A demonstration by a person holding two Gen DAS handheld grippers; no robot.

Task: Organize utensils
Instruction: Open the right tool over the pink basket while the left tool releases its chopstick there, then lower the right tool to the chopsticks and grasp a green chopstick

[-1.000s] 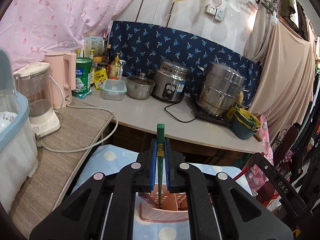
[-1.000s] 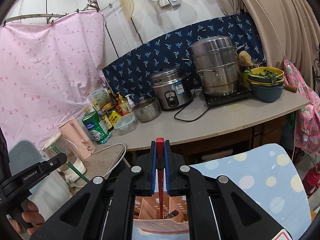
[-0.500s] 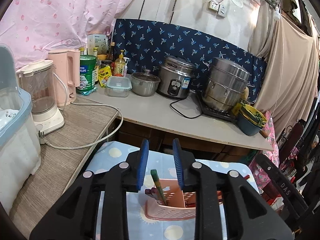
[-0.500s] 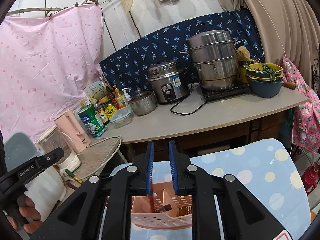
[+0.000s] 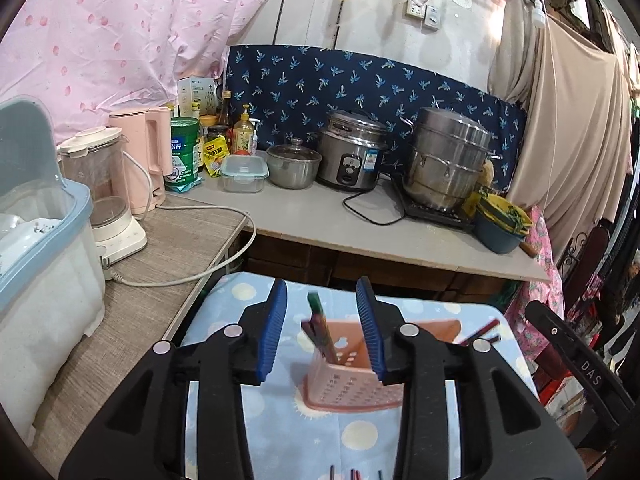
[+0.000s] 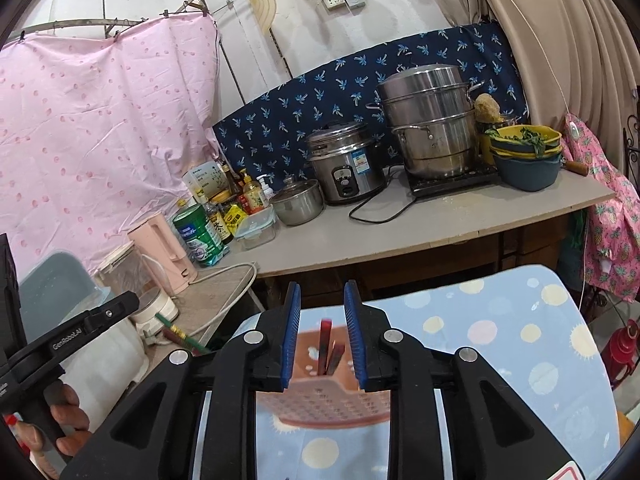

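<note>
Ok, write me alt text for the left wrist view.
The left hand-held gripper is opening above a pink perforated utensil holder on a blue dotted tablecloth, with a green chopstick standing in the holder, untouched between the jaws. Behind is a counter crowded with pots and bottles.

Right gripper handle (image 5: 588,368): white letters "DAS" on the black plastic, left wrist view.
Left gripper handle (image 6: 80,330): white lettering "GenRobot.AI" along the black arm, right wrist view.
Green can (image 5: 183,154): white label with print too small to read.
Rice cooker (image 5: 352,152): blue sticker (image 5: 371,161), text unreadable.
Yellow packet (image 5: 214,155): characters present, not legible.
</note>
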